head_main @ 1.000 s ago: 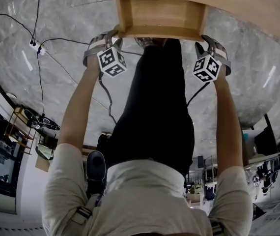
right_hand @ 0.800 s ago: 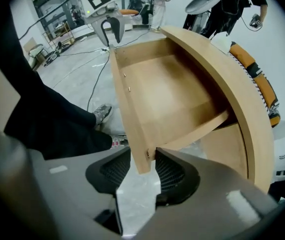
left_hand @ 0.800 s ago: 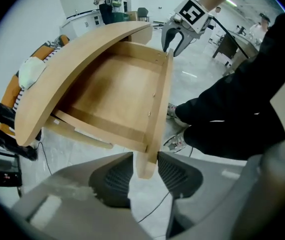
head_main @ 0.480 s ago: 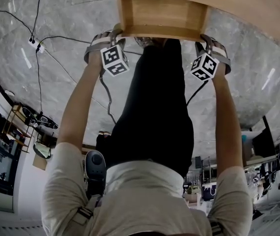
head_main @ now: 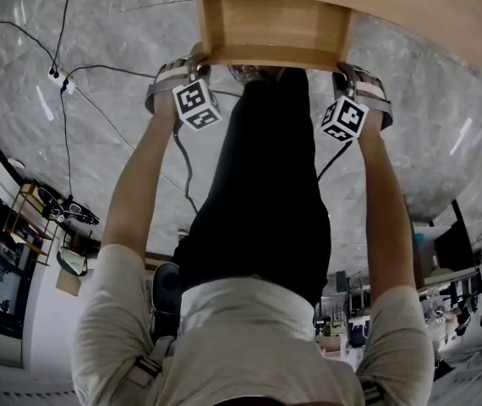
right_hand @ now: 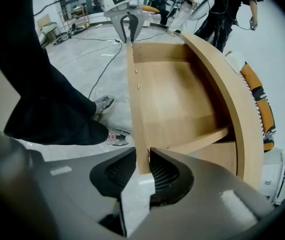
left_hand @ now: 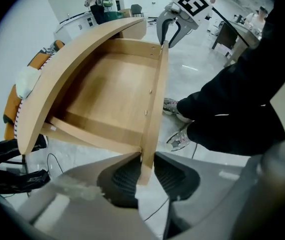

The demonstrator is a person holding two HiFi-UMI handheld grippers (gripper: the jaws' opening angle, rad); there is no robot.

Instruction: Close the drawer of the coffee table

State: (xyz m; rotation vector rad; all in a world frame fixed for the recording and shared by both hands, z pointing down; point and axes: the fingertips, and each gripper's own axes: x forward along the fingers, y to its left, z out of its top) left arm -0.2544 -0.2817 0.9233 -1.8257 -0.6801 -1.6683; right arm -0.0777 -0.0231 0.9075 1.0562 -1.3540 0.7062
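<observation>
The coffee table's wooden drawer (head_main: 275,28) stands pulled out, empty, below the curved tabletop (head_main: 444,15). My left gripper (head_main: 199,59) points down at the left end of the drawer's front panel (left_hand: 155,99). In the left gripper view its jaws (left_hand: 145,171) have just been closing and the pads press on the panel's edge. My right gripper (head_main: 342,68) is at the other end. Its jaws (right_hand: 143,171) have also just been closing and grip the front panel (right_hand: 135,99). Each gripper view shows the other gripper far along the panel: the right one (left_hand: 168,31), the left one (right_hand: 130,31).
The person's black trouser legs (head_main: 266,184) and shoes (left_hand: 180,139) stand right in front of the drawer. Cables and a power strip (head_main: 63,79) lie on the marble floor to the left. An orange and white object (right_hand: 257,99) sits beyond the table.
Both grippers' jaws have narrowed onto the drawer's front panel. The right gripper's marker cube has rolled and shifted slightly left. The arms have otherwise stayed in place.
</observation>
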